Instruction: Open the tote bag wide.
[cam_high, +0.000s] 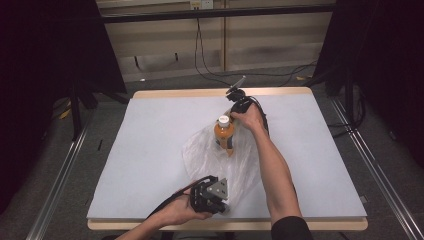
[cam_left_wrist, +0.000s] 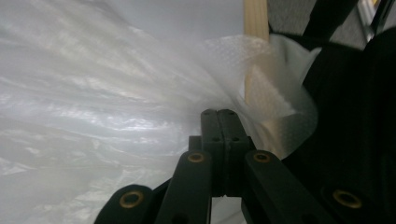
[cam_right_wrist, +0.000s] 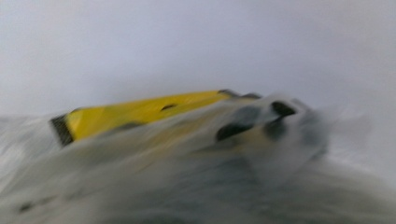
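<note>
Bottle (cam_high: 224, 133) of orange drink stands upright on the bench (cam_high: 150, 150), partly inside the clear plastic bag (cam_high: 200, 157), right gripper (cam_high: 235, 107) at its cap. Left gripper (cam_left_wrist: 218, 116) view: jaws clamped on bag film. Right gripper view: blurred yellow label (cam_right_wrist: 140, 114); its grip unclear. Bagging looks roughly half done.

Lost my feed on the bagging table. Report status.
Left gripper shut on plastic bag at near table edge. Right gripper at orange bottle, jaws hidden, reads shut. Bottle upright in bag mouth. Nothing in the way.
</note>
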